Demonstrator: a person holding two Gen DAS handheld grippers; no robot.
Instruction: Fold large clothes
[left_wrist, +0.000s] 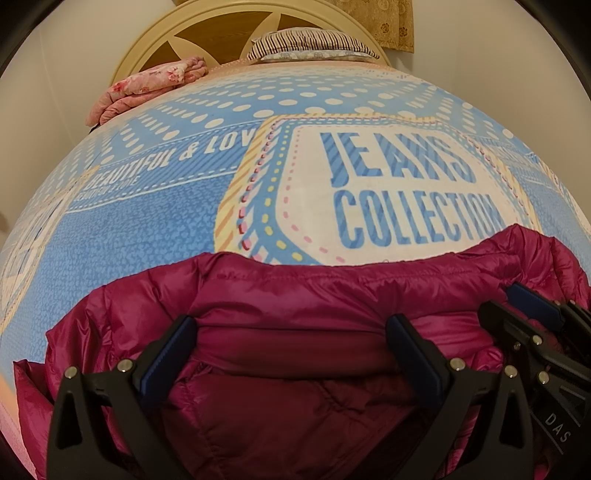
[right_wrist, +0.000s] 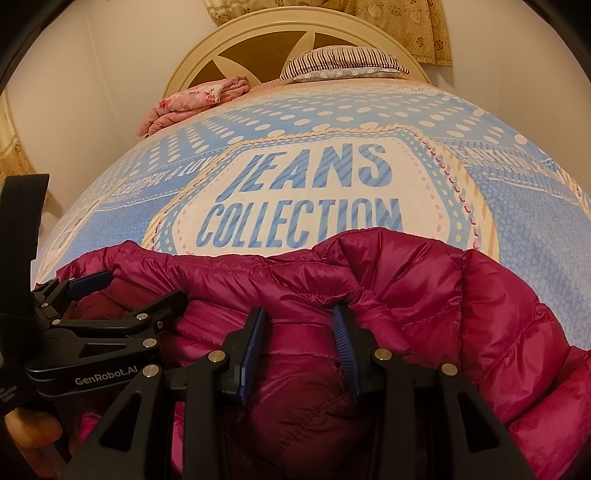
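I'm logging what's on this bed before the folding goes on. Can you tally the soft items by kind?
Magenta puffer jacket: 1
Pink floral blanket, folded: 1
Striped pillow: 1
Blue printed bedspread: 1
Total: 4
The left gripper and right gripper are both open over the jacket.

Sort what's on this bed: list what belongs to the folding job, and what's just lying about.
Job:
jacket
left tongs, open over it
right tongs, open over it

Lying about:
pink blanket
pillow
bedspread
headboard
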